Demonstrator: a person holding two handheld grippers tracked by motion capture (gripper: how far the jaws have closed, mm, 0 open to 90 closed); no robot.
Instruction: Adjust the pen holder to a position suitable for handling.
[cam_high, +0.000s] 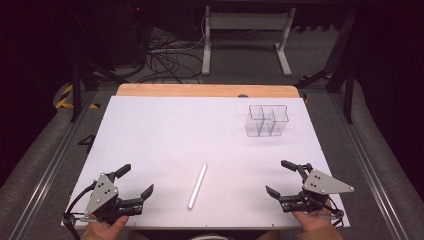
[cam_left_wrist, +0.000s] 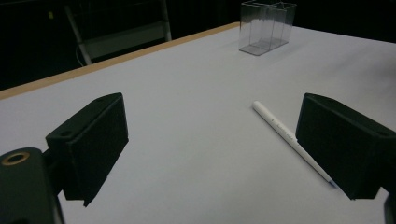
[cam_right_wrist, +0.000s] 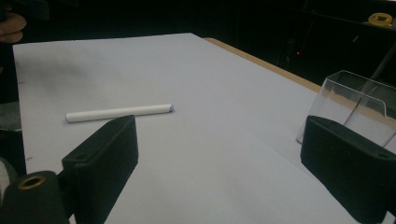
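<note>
A white pen (cam_high: 197, 186) lies on the white tabletop (cam_high: 170, 130) near the front edge, midway between my two grippers. My left gripper (cam_high: 138, 179) sits at the front left, open, with nothing between its fingers. In the left gripper view the pen (cam_left_wrist: 289, 135) runs toward the right jaw, apart from my left gripper (cam_left_wrist: 219, 149). My right gripper (cam_high: 276, 176) rests at the front right, open and empty. The right gripper view has the pen (cam_right_wrist: 119, 112) lying beyond the left jaw of my right gripper (cam_right_wrist: 219, 168).
A clear plastic organizer (cam_high: 267, 121) with several compartments stands upright at the back right of the table, its wall (cam_right_wrist: 359, 107) close behind the right jaw. A wooden strip (cam_high: 200, 90) borders the far edge. Beyond it stand white desk legs (cam_high: 245, 35) and floor cables (cam_high: 165, 60).
</note>
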